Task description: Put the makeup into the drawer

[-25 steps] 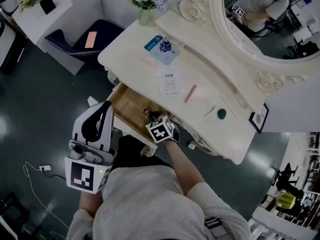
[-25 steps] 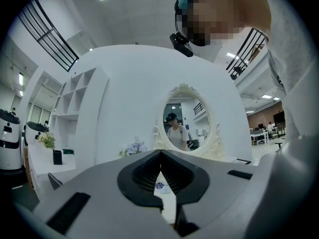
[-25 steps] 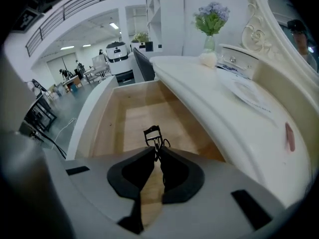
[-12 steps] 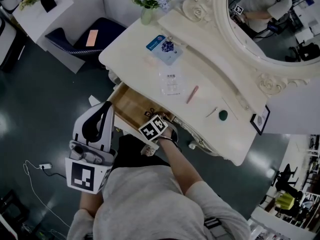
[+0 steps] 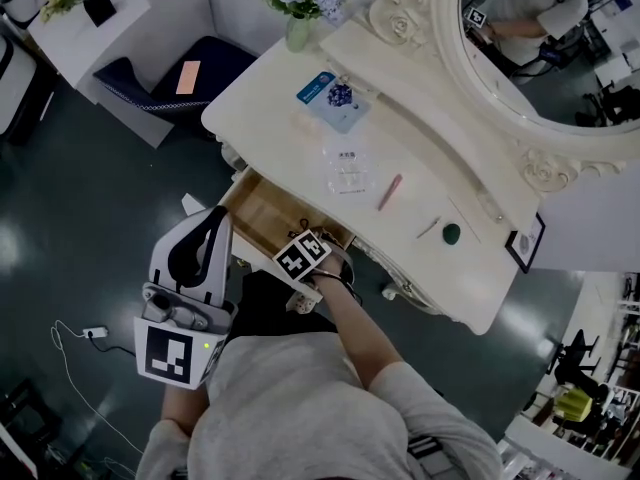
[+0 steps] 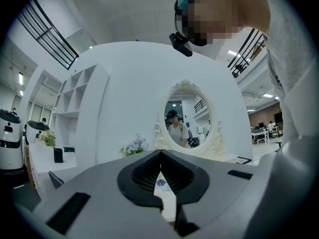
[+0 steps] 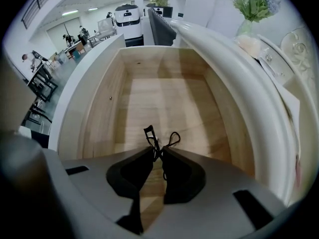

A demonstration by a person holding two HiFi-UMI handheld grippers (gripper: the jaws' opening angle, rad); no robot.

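An open wooden drawer [image 5: 255,213] juts from the front of the cream dressing table [image 5: 420,183]. My right gripper [image 5: 301,234] points steeply down into the drawer, under its marker cube [image 5: 303,257]. In the right gripper view a black eyelash curler [image 7: 149,133] stands between the right gripper [image 7: 157,151] tips just above the drawer floor [image 7: 164,98]. Those jaws are opening and the pads look barely off it. My left gripper [image 5: 215,214] hangs level beside the drawer's left corner; in its own view the left gripper [image 6: 160,156] is shut and empty.
On the tabletop lie a pink stick [image 5: 390,191], a thin tool [image 5: 427,228], a green round item [image 5: 451,233], a clear packet [image 5: 347,168] and a blue packet [image 5: 330,93]. A flower vase [image 5: 296,30] and an oval mirror [image 5: 540,38] stand behind. A dark chair [image 5: 170,73] sits at left.
My right gripper has sunk a little into the drawer and rolled, its marker cube shifting left. The left gripper has stayed put.
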